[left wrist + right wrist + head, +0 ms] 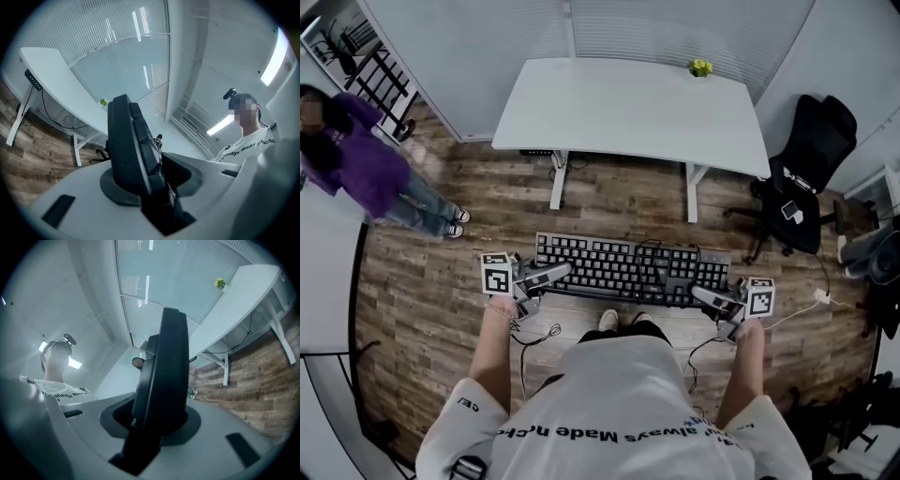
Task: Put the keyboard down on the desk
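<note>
The left gripper [551,273] and right gripper [705,295] jaws pinch the keyboard [623,267] ends. It is up over the floor, away from the tabletop [628,108]. Keep it flat, move both together, and lower it gently.

A person in a purple top [356,159] and jeans stands at the far left on the wood-plank floor [422,291]. Behind them, in the far left corner, is a black rack [380,80]. A black office chair [811,159] stands at the right, a small white item [791,211] on its seat. A small yellow-green object [701,67] sits at the far edge of the desk [628,108], against the slatted wall [675,23]. A white plug [821,296] lies on the floor at the near right.
</note>
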The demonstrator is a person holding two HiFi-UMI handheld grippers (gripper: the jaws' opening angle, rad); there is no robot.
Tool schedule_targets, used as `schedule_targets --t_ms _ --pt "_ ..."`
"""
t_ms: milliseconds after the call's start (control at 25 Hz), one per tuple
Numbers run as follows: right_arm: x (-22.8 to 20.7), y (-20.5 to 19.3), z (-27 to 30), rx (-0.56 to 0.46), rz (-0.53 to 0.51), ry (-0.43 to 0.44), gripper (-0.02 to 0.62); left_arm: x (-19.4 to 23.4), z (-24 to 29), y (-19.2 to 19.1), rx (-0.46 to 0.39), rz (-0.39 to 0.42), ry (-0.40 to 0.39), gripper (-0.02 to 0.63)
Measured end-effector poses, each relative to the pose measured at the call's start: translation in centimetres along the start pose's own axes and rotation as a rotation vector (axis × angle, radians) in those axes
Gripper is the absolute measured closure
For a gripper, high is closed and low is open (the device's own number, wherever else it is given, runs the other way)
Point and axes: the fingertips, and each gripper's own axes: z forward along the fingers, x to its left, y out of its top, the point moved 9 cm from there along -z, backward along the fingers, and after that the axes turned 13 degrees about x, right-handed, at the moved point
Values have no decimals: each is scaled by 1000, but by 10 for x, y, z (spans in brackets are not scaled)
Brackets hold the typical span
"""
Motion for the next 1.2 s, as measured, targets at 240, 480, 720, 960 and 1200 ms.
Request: schedule_targets --t_ms 240,480,720,960,1200 --pt "-1 1 -1 0 0 0 471 -1 1 -1 -2 -2 1 450" --pt "0 -1 1 6 -13 8 471 -7 -3 -5 -8 9 12 449" --pt "-2 1 2 8 -21 16 469 -9 -4 -5 -13 16 22 450" --pt "-8 3 -1 3 -17 21 469 -8 0 0 -6 23 31 449" --pt "-4 4 0 -1 -35 14 469 -7 0 0 -12 40 20 449"
